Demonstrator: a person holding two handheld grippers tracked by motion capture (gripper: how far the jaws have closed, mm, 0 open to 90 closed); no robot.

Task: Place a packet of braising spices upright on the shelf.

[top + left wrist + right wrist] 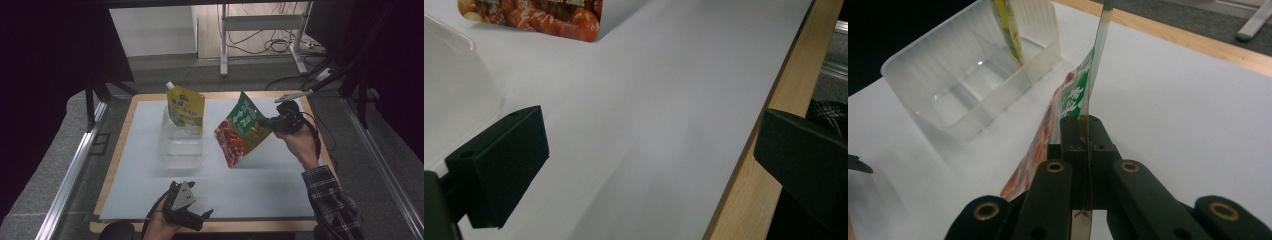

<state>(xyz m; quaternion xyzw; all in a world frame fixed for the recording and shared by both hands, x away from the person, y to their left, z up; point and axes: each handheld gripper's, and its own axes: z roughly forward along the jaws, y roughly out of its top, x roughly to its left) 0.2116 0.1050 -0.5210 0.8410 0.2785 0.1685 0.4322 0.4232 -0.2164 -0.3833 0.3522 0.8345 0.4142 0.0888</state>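
My right gripper is shut on the edge of a green and red food pouch, which hangs tilted above the white board, lifted off it. In the right gripper view the pouch's thin edge is pinched between the two black jaws of the right gripper. A yellow spouted pouch stands upright in the far part of a clear plastic bin, left of the held pouch. My left gripper rests near the table's front edge, jaws open and nothing between them; the left gripper looks along the board.
The white board lies on a wooden tabletop with a metal rail on the left. In the right gripper view the bin has a divider and the yellow pouch leans in it. Cables and a stand sit on the floor beyond.
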